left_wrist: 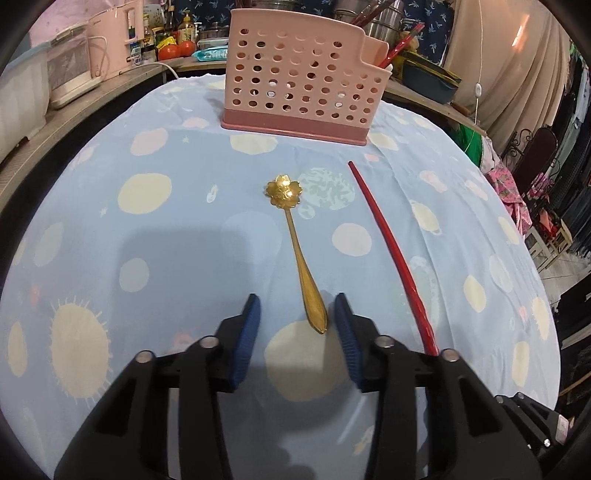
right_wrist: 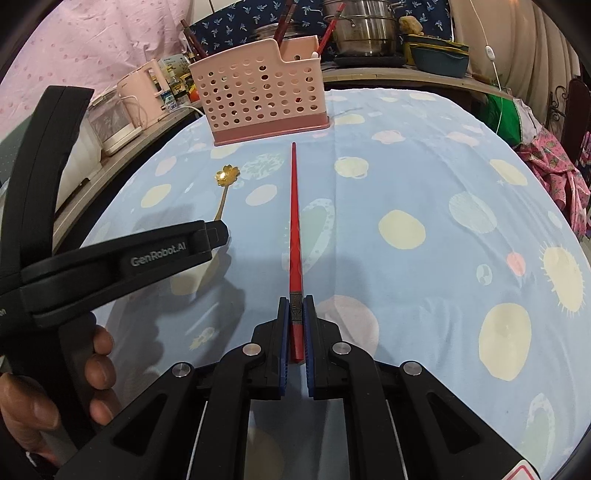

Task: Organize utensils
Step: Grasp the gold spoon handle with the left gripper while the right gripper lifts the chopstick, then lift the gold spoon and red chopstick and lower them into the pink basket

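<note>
A gold spoon with a flower-shaped bowl (left_wrist: 295,243) lies on the blue spotted tablecloth, handle toward me. My left gripper (left_wrist: 297,301) is open, its blue pads on either side of the handle end. A red chopstick (left_wrist: 384,236) lies to the right of the spoon. My right gripper (right_wrist: 296,301) is shut on the thick end of the red chopstick (right_wrist: 294,221), which points toward the pink perforated utensil basket (right_wrist: 258,94). The basket (left_wrist: 299,77) holds several red chopsticks in its right compartment. The spoon (right_wrist: 225,184) and the left gripper (right_wrist: 216,234) also show in the right wrist view.
The tablecloth (left_wrist: 166,229) covers a round table. Behind it a counter holds a pink kettle (right_wrist: 147,92), bottles, tomatoes (left_wrist: 177,50), steel pots (right_wrist: 364,31) and a blue dish (right_wrist: 439,61). Clothes and a chair stand at the right.
</note>
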`<state>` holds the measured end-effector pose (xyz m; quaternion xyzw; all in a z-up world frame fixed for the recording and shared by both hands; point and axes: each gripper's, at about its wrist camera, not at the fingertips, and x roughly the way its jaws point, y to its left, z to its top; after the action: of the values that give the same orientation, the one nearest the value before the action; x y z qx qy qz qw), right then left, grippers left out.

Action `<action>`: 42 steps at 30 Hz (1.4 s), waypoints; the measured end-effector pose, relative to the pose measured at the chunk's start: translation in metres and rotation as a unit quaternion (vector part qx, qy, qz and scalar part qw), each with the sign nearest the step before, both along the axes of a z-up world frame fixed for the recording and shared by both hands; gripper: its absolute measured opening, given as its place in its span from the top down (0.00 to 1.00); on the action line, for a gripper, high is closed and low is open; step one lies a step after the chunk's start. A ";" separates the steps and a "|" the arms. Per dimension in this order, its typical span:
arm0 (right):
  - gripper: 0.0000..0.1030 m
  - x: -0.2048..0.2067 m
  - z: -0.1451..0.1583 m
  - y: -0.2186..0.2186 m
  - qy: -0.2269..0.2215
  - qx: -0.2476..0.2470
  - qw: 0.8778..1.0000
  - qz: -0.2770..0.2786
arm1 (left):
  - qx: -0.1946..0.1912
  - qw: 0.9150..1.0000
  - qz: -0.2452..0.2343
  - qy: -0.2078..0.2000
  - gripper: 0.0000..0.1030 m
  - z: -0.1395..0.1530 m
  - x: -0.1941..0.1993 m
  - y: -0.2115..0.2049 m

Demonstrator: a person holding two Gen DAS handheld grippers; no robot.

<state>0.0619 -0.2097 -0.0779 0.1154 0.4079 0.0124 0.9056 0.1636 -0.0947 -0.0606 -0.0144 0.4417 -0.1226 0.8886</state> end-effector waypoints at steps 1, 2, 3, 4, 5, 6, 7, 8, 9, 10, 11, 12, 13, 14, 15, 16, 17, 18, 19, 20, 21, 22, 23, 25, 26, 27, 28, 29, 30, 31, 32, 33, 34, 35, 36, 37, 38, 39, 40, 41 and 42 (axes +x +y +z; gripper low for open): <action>0.93 0.000 0.000 0.000 0.000 0.002 1.000 0.000 | 0.002 1.000 -0.001 -0.002 0.74 0.000 0.000 0.001; 0.93 0.000 0.000 -0.001 -0.001 0.003 1.000 0.000 | 0.003 1.000 -0.001 -0.003 0.82 0.000 0.000 0.003; 0.93 0.001 -0.001 -0.001 -0.001 0.003 1.000 0.000 | 0.001 1.000 -0.003 -0.002 0.90 -0.001 -0.001 0.005; 0.93 0.001 -0.001 -0.001 -0.001 0.004 1.000 0.000 | -0.004 1.000 -0.005 -0.001 0.90 -0.001 -0.001 0.007; 0.93 0.001 0.000 -0.001 -0.001 0.004 1.000 -0.001 | -0.007 1.000 -0.007 -0.001 0.90 -0.001 -0.002 0.009; 0.93 0.001 0.000 -0.001 -0.001 0.004 1.000 -0.001 | -0.011 1.000 -0.009 0.000 0.90 0.000 -0.004 0.010; 0.93 0.001 0.000 -0.001 -0.001 0.004 1.000 -0.001 | -0.014 1.000 -0.011 0.000 0.90 0.001 -0.005 0.012; 0.93 0.001 0.000 -0.001 -0.001 0.004 1.000 0.000 | -0.017 1.000 -0.012 0.000 0.90 0.002 -0.007 0.013; 0.93 0.000 0.000 -0.001 -0.001 0.005 1.000 -0.001 | -0.018 1.000 -0.012 0.001 0.90 0.003 -0.008 0.015; 0.93 0.000 0.000 -0.001 -0.001 0.005 1.000 -0.001 | -0.021 1.000 -0.012 0.002 0.90 0.004 -0.009 0.017; 0.93 0.000 0.001 -0.001 -0.001 0.005 1.000 -0.001 | -0.023 1.000 -0.011 0.003 0.90 0.005 -0.011 0.019; 0.93 -0.001 0.002 -0.001 -0.002 0.005 1.000 -0.001 | -0.025 1.000 -0.010 0.003 0.90 0.007 -0.013 0.021; 0.93 -0.002 0.003 0.000 -0.004 0.005 1.000 0.000 | -0.028 1.000 -0.009 0.002 0.90 0.009 -0.015 0.024; 0.93 -0.002 0.004 -0.001 -0.004 0.005 1.000 0.000 | -0.030 1.000 -0.008 0.001 0.90 0.012 -0.017 0.026; 0.93 -0.003 0.006 0.000 -0.006 0.006 1.000 0.001 | -0.032 0.999 -0.007 -0.002 0.90 0.015 -0.019 0.029; 0.93 -0.004 0.007 0.000 -0.008 0.006 1.000 0.001 | -0.032 0.999 -0.007 -0.005 0.90 0.018 -0.021 0.031; 0.93 -0.004 0.009 0.001 -0.010 0.005 1.000 0.002 | -0.033 0.999 -0.006 -0.007 0.90 0.020 -0.023 0.032; 0.93 -0.005 0.012 0.002 -0.013 0.005 1.000 0.003 | -0.034 0.999 -0.005 -0.009 0.90 0.023 -0.025 0.034; 0.93 -0.005 0.014 0.002 -0.015 0.006 1.000 0.003 | -0.035 0.999 -0.004 -0.012 0.90 0.027 -0.026 0.036; 0.93 -0.006 0.016 0.002 -0.018 0.006 1.000 0.004 | -0.036 0.999 -0.002 -0.017 0.90 0.030 -0.028 0.039; 0.93 -0.007 0.020 0.003 -0.022 0.007 1.000 0.005 | -0.038 0.999 -0.001 -0.020 0.90 0.033 -0.028 0.040; 0.93 -0.008 0.022 0.004 -0.024 0.007 1.000 0.005 | -0.040 0.999 0.001 -0.023 0.90 0.037 -0.030 0.043; 0.93 -0.008 0.024 0.004 -0.026 0.007 1.000 0.006 | -0.040 0.999 0.003 -0.027 0.90 0.040 -0.031 0.045; 0.93 -0.010 0.030 0.005 -0.033 0.009 0.999 0.007 | -0.042 0.998 0.005 -0.035 0.90 0.046 -0.032 0.048; 0.93 -0.010 0.033 0.005 -0.035 0.010 0.999 0.008 | -0.042 0.998 0.006 -0.039 0.90 0.049 -0.033 0.050; 0.93 -0.010 0.035 0.005 -0.037 0.010 0.999 0.008 | -0.040 0.998 0.007 -0.043 0.90 0.053 -0.033 0.051; 0.93 -0.011 0.037 0.005 -0.039 0.011 0.999 0.009 | -0.040 0.998 0.008 -0.046 0.90 0.055 -0.034 0.052; 0.93 -0.011 0.039 0.006 -0.040 0.012 0.999 0.010 | -0.041 0.998 0.008 -0.049 0.90 0.057 -0.034 0.053; 0.93 -0.012 0.041 0.006 -0.042 0.013 0.999 0.010 | -0.041 0.998 0.009 -0.051 0.90 0.059 -0.034 0.054; 0.93 -0.012 0.043 0.006 -0.044 0.015 0.999 0.010 | -0.041 0.998 0.010 -0.053 0.91 0.061 -0.034 0.056; 0.93 -0.013 0.046 0.006 -0.046 0.017 0.999 0.010 | -0.042 0.998 0.011 -0.055 0.91 0.063 -0.034 0.057; 0.93 -0.013 0.047 0.005 -0.048 0.018 0.999 0.011 | -0.044 0.997 0.012 -0.058 0.91 0.066 -0.034 0.059; 0.93 -0.014 0.050 0.005 -0.050 0.021 0.998 0.011 | -0.044 0.997 0.013 -0.060 0.91 0.068 -0.034 0.059; 0.93 -0.014 0.052 0.005 -0.053 0.024 0.998 0.011 | -0.044 0.997 0.013 -0.062 0.91 0.070 -0.034 0.060; 0.93 -0.015 0.054 0.004 -0.055 0.027 0.998 0.012 | -0.044 0.997 0.014 -0.063 0.91 0.072 -0.034 0.061; 0.93 -0.015 0.057 0.003 -0.057 0.031 0.998 0.012 | -0.046 0.997 0.014 -0.064 0.91 0.073 -0.032 0.063; 0.93 -0.016 0.060 0.002 -0.061 0.035 0.997 0.012 | -0.046 0.997 0.015 -0.065 0.91 0.074 -0.032 0.064; 0.93 -0.016 0.063 0.002 -0.063 0.037 0.997 0.012 | -0.046 0.997 0.016 -0.065 0.91 0.074 -0.032 0.066; 0.93 -0.016 0.065 0.001 -0.066 0.040 0.997 0.013 | -0.047 0.997 0.016 -0.066 0.92 0.076 -0.031 0.067; 0.93 -0.017 0.069 0.001 -0.069 0.041 0.997 0.013 | -0.047 0.997 0.017 -0.066 0.92 0.077 -0.031 0.068; 0.93 -0.017 0.071 0.001 -0.071 0.042 0.997 0.014 | -0.047 0.997 0.017 -0.067 0.92 0.078 -0.030 0.069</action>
<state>0.0447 -0.2088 -0.0065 0.1460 0.3437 0.0501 0.9263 0.1332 -0.0261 0.0169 -0.0556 0.3751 -0.1284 0.9164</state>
